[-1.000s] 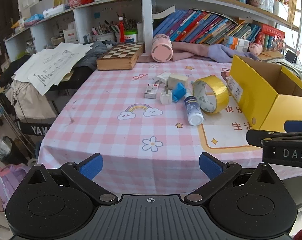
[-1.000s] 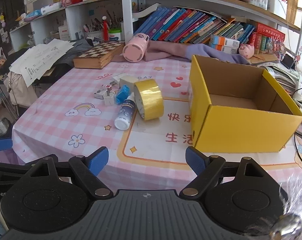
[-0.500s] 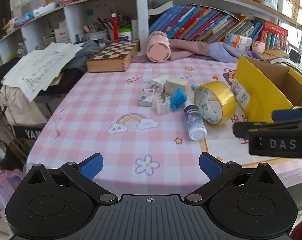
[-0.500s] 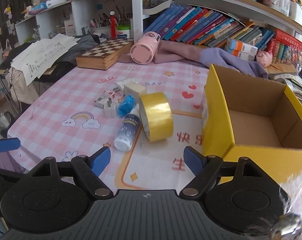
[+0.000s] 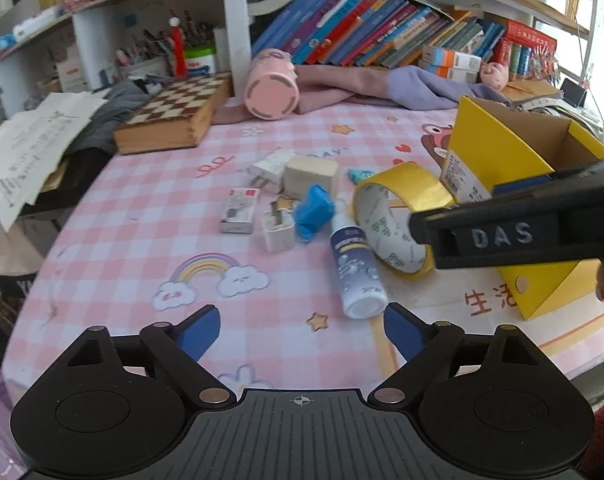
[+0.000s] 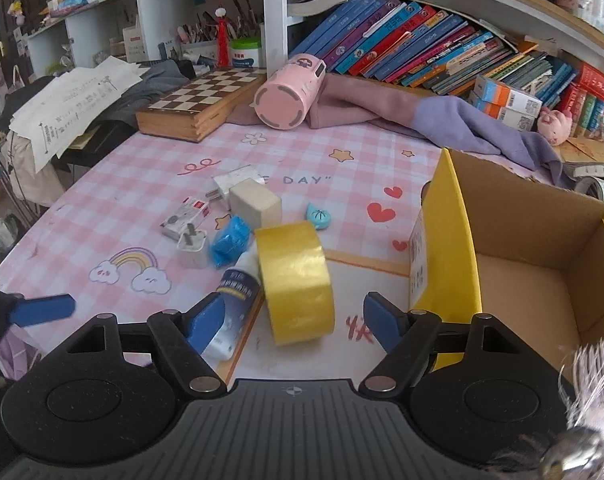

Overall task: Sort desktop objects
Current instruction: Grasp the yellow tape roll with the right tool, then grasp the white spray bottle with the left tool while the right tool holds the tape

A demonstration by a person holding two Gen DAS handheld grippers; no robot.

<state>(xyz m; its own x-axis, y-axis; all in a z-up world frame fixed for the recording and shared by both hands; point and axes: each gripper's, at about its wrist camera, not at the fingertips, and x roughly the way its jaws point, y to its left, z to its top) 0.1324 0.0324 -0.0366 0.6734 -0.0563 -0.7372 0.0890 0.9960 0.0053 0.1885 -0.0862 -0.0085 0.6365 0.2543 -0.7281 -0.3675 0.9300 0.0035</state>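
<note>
A yellow tape roll (image 6: 298, 280) stands on edge on the pink checked tablecloth, right in front of my open, empty right gripper (image 6: 292, 322). A white spray bottle (image 5: 356, 270) lies beside it, also seen in the right wrist view (image 6: 236, 300). Behind lie a blue wrapped item (image 5: 314, 212), white plug adapters (image 5: 278, 230), a beige block (image 5: 311, 174) and a small card box (image 5: 240, 210). An open yellow cardboard box (image 6: 514, 264) stands to the right. My left gripper (image 5: 302, 332) is open and empty, short of the bottle.
A wooden chessboard box (image 5: 174, 114), a pink cup on its side (image 5: 272, 86) and purple cloth (image 6: 462, 120) lie at the back. Bookshelves stand behind. Papers (image 5: 30, 144) hang over the left edge. A small blue charm (image 6: 319, 216) lies near the tape.
Both grippers have moved forward toward the cluster. The tape roll now sits just ahead of my right gripper's fingers, and the right gripper crosses the left wrist view closer in.
</note>
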